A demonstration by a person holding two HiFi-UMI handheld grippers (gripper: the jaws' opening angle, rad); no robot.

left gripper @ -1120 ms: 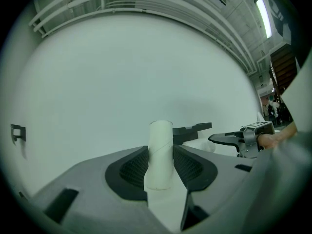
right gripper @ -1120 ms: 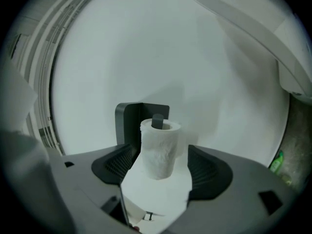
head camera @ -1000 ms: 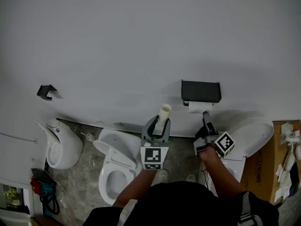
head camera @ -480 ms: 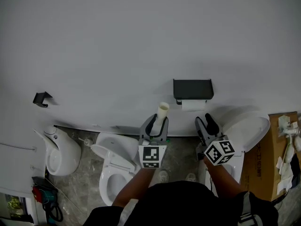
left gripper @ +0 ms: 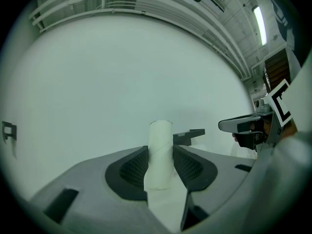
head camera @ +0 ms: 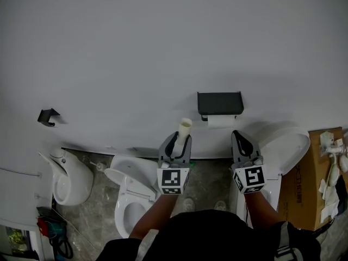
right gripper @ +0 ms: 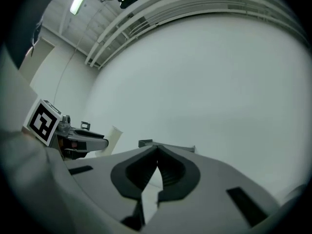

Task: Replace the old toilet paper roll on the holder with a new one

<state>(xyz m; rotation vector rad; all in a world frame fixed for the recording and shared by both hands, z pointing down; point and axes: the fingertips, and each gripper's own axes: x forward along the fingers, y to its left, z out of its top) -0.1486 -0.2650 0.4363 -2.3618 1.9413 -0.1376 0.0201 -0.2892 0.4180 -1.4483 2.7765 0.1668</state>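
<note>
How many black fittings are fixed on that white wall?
2. A black holder sits right of centre, with a white roll hanging under it. A small black bracket is far to the left. No others show.

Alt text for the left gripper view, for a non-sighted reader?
The left claw is shut on a bare white cardboard tube, facing a plain pale wall. Behind the tube is a black wall-mounted holder; the right claw, shut, shows at right.

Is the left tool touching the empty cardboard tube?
Touching. In the left gripper view, the left tool is closed on the cardboard tube, with both pads pressed against its sides.
</note>
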